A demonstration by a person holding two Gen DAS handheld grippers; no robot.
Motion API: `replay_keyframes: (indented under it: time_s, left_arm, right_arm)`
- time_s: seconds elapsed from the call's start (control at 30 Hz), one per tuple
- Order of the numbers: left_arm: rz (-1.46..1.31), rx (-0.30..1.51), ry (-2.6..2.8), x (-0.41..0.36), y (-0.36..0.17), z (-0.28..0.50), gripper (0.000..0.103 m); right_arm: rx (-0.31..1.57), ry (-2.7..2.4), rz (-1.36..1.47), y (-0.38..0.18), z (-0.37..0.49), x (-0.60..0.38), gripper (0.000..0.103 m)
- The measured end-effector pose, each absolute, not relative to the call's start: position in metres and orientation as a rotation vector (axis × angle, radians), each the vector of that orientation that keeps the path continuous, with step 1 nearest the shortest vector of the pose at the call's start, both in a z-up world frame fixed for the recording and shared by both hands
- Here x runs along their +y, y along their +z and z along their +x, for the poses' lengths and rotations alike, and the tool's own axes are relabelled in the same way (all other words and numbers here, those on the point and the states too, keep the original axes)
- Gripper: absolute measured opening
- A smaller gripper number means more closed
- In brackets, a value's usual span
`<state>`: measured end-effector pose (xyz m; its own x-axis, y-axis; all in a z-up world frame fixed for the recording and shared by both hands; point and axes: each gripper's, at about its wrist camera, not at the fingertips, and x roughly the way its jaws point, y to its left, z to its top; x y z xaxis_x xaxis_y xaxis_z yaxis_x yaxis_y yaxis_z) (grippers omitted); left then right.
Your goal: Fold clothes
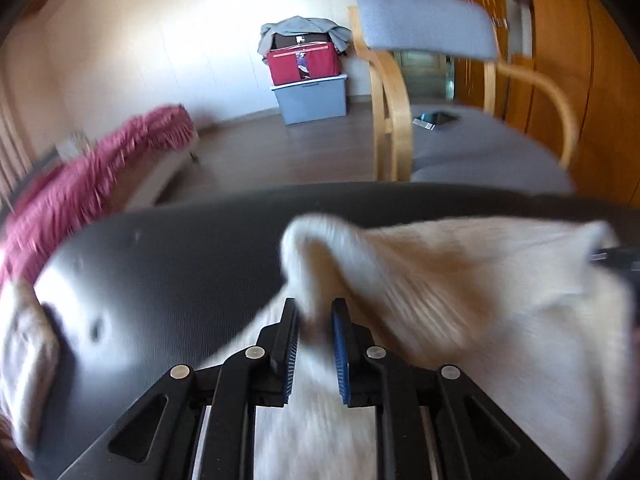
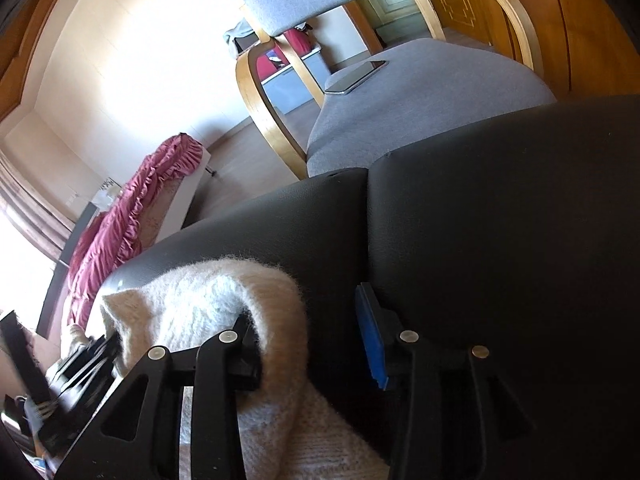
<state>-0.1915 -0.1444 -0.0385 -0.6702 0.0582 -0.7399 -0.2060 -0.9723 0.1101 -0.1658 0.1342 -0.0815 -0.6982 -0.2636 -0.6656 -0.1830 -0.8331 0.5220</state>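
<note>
Left gripper: narrowly parted around a fold of cream sweater; pinch uncertain, blurred.
Sweater: bunched on black cushion.
Right gripper: half open, gripping nothing.
Risk: fold springing loose.

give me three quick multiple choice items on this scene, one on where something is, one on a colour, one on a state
1. Where does the phone lie?
A. on the grey chair seat
B. on the floor
C. on the black surface

2. What colour is the knit garment?
A. navy
B. cream
C. green

3. How do the right hand-held gripper's jaws stand?
A. apart, the blue pad bare
B. clamped on the phone
C. shut on nothing

Answers: 1 A, it rests flat on the seat cushion. 2 B, the fuzzy knit is pale cream against the black surface. 3 A, a wide gap shows, with cloth draped over only the other finger.
</note>
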Motion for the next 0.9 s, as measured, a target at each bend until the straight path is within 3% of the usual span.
replay_keyframes:
  time_s: [0.1, 0.17, 0.3, 0.6, 0.7, 0.9]
  left_arm:
    - [-1.215, 0.226, 2.665, -0.153, -0.033, -0.155, 0.016]
    - [-1.222, 0.322, 2.639, -0.144, -0.048, -0.137, 0.017]
    - [-1.139, 0.549, 2.677, -0.125, -0.072, -0.116, 0.019]
    - [-1.158, 0.373, 2.642, -0.142, -0.071, -0.125, 0.023]
    - [-1.158, 0.366, 2.641, -0.144, -0.071, -0.125, 0.023]
    - [-1.16, 0.346, 2.638, -0.145, -0.072, -0.123, 0.024]
  right_arm:
    - [-0.911, -2.701, 1.182, -0.081, -0.163, 0.136, 0.043]
    - [-0.93, -2.698, 1.154, -0.079, -0.161, 0.138, 0.046]
    - [-1.008, -2.708, 1.051, -0.075, -0.147, 0.146, 0.061]
    - [-1.06, -2.67, 1.086, -0.061, -0.101, 0.155, 0.061]
    - [-0.946, -2.729, 1.157, -0.046, -0.083, 0.146, 0.061]
    - [-0.543, -2.832, 1.046, -0.003, 0.002, 0.112, 0.061]
